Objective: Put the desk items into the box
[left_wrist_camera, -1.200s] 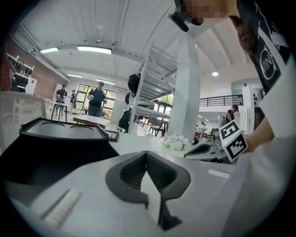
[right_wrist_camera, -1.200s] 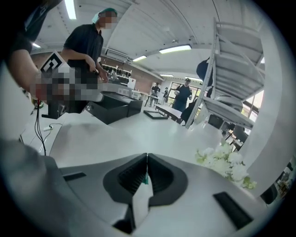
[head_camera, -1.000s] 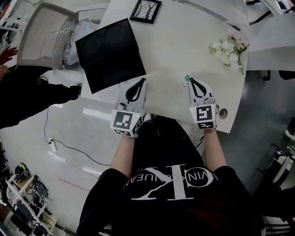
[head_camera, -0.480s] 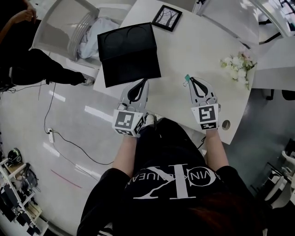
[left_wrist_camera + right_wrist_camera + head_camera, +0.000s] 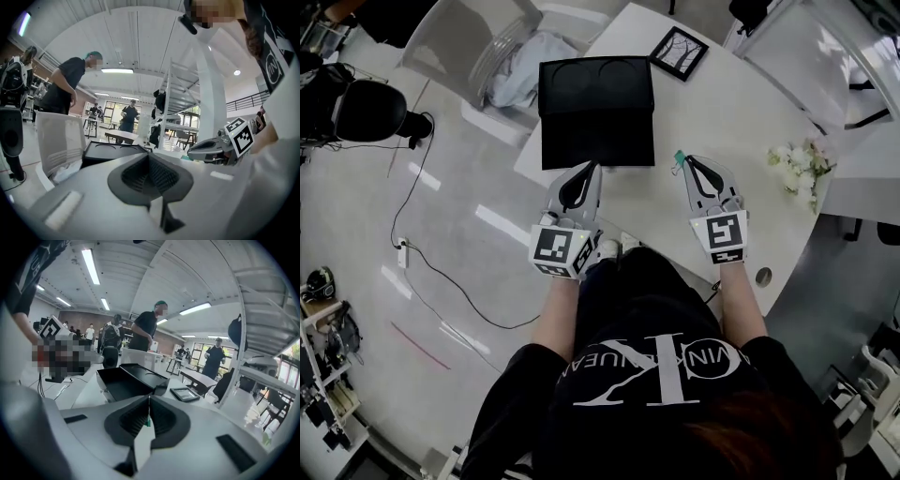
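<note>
Light: bright, even, from ceiling strips (image 5: 91,266). Glare: streaks on floor (image 5: 356,216). Shadows: soft. Box (image 5: 596,122) interior reads near-black. Gripper views: heavy fisheye, dark corners, near foreground blurred.

Two claws held out side by side, pointing to the far side.
The left claw (image 5: 591,166) has its jaws pressed together with nothing between; the right claw (image 5: 689,161) pinches a small teal item (image 5: 680,158). Both bare forearms (image 5: 551,314) reach forward.
</note>
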Demonstrator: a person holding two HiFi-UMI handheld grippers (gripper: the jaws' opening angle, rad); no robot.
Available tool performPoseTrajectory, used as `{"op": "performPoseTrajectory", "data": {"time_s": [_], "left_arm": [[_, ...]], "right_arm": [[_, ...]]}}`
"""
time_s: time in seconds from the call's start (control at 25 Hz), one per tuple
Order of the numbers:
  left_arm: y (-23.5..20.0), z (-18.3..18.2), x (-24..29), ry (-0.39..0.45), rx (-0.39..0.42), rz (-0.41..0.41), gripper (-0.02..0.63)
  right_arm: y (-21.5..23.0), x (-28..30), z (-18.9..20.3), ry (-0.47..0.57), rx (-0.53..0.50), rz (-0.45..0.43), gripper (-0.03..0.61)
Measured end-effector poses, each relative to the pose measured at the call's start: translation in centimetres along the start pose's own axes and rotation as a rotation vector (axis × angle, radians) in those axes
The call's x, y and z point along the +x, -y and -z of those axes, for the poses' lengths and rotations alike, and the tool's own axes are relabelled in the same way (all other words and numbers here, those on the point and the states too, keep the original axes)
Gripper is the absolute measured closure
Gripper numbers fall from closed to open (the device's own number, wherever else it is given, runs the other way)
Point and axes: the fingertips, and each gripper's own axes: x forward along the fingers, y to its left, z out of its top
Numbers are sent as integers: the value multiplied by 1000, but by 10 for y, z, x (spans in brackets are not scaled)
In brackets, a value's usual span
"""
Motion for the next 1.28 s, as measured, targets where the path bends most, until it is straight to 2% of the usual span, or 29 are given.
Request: {"op": "performPoseTrajectory", "data": {"time_s": [0.36,0.76,0.96,1.28], "left_arm": [[-23,-6,-19,44,-8,-120,604],[-44,-12,-35,54,-6,-200,604],[-65,-16,-36,51,1,-200,604],[-105,-14,-23,25,2,-147,604]], "right_arm": [[-18,24,-27,68,-41,-121,561],[-33,49,-52,116,-2,-207,561],[-47,70,-61,95,-17,-238,561],[-70,111,-53,-20,-61,-253,561]]}}
